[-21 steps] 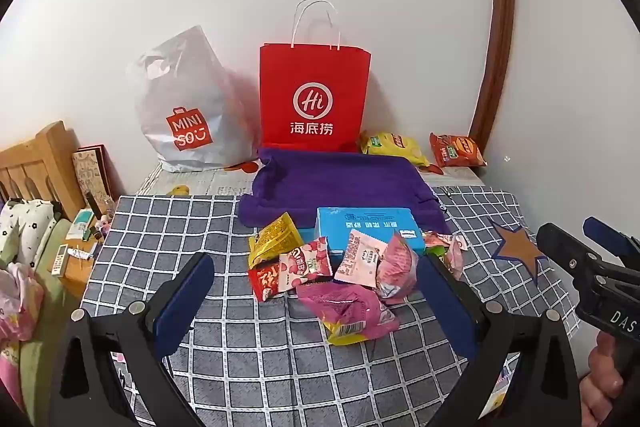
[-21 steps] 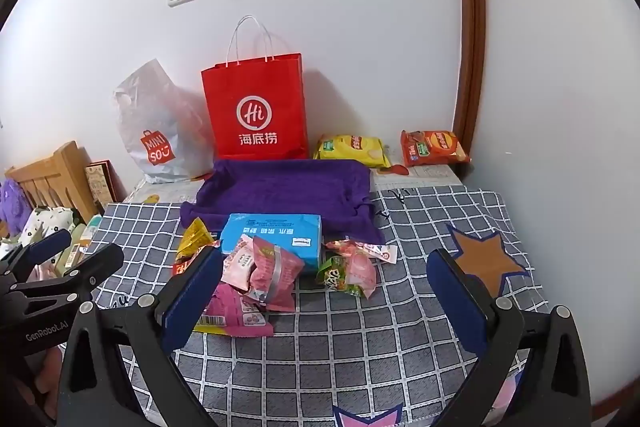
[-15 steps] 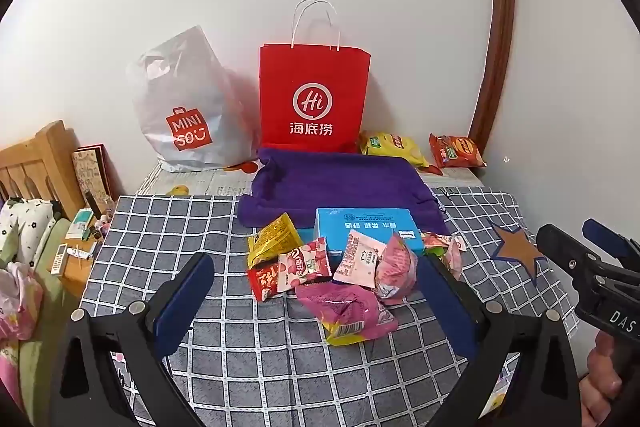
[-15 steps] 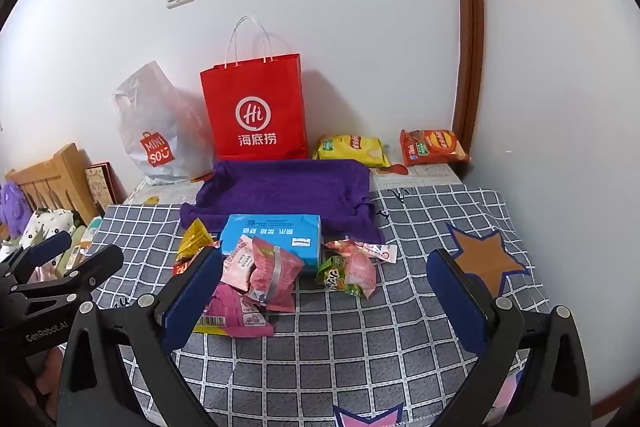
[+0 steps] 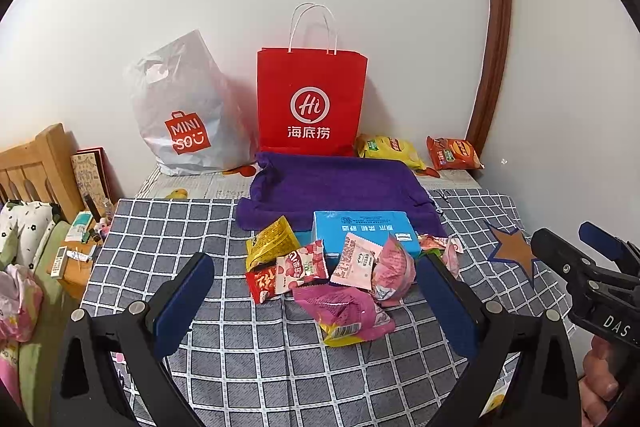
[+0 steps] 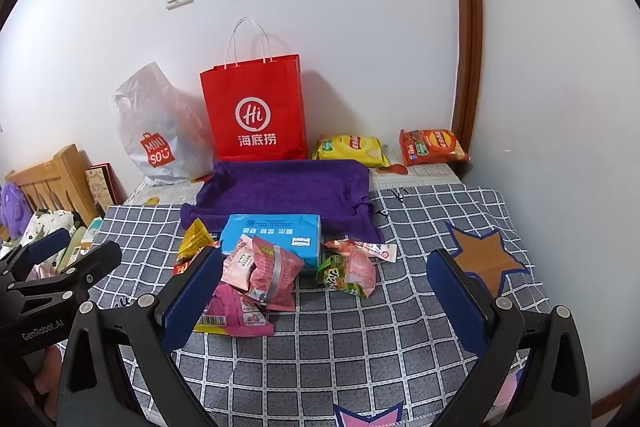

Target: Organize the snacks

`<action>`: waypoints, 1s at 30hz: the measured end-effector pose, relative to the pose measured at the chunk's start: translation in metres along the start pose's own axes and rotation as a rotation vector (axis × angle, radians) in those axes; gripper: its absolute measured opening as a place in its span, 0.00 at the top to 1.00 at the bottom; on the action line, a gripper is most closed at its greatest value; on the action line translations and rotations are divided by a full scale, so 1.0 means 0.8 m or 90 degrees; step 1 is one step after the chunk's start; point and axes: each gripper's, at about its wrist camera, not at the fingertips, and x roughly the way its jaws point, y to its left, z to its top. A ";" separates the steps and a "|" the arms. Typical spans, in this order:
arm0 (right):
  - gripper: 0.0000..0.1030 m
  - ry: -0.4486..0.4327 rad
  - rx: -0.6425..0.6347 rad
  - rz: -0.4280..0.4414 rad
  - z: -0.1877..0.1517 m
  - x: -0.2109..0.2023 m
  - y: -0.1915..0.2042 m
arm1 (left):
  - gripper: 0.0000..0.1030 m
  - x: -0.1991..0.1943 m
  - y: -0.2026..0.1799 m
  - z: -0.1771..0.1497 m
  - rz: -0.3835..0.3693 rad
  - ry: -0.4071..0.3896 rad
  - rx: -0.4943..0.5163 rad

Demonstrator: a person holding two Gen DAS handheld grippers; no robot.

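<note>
The near half of the checked tablecloth lies bare, and so does its left side, so a gripper has room there. In the middle a heap of snack packets crowds against the blue box, and the purple towel lies just behind. Along the far edge the Minisou plastic bag, the red paper bag and two crisp bags stand against the wall, closing off that side.

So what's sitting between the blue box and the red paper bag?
The purple towel lies between the blue box and the red paper bag, clearest in the right wrist view.
</note>
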 end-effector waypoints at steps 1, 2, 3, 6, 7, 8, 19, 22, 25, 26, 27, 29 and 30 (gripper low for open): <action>0.02 0.000 0.000 0.000 0.000 0.000 0.000 | 0.01 0.000 0.000 0.000 0.000 -0.001 0.001; 0.02 0.000 0.000 0.001 0.000 0.000 0.000 | 0.01 0.000 0.000 0.000 0.000 -0.001 0.001; 0.02 0.000 0.000 0.001 0.000 0.000 0.000 | 0.01 -0.001 0.001 0.000 0.000 -0.003 -0.001; 0.02 0.000 0.000 0.000 0.000 0.000 0.000 | 0.01 0.000 0.001 0.000 -0.001 -0.004 -0.001; 0.02 -0.001 -0.001 0.000 0.000 -0.001 0.001 | 0.01 -0.001 0.000 0.000 0.000 -0.008 0.001; 0.02 -0.001 -0.001 0.000 0.000 -0.002 0.001 | 0.01 -0.001 0.000 0.000 0.001 -0.012 0.003; 0.02 -0.004 -0.007 0.004 -0.001 -0.005 0.004 | 0.01 -0.001 -0.001 -0.002 0.002 -0.012 0.003; 0.02 -0.007 -0.007 0.004 -0.001 -0.006 0.005 | 0.01 -0.001 0.000 -0.002 0.000 -0.010 0.001; 0.02 -0.009 -0.007 0.006 -0.001 -0.009 0.005 | 0.01 -0.001 0.000 -0.002 0.000 -0.010 0.001; 0.02 -0.011 -0.007 0.005 -0.001 -0.010 0.005 | 0.01 -0.001 0.000 -0.003 0.000 -0.010 0.002; 0.02 -0.011 -0.007 0.005 -0.001 -0.010 0.006 | 0.01 -0.001 0.000 -0.002 0.000 -0.010 0.002; 0.02 -0.013 -0.007 0.007 0.000 -0.011 0.005 | 0.01 -0.001 0.000 -0.002 -0.001 -0.010 0.000; 0.02 -0.014 -0.007 0.007 -0.001 -0.012 0.005 | 0.01 -0.001 0.000 -0.002 -0.001 -0.010 0.001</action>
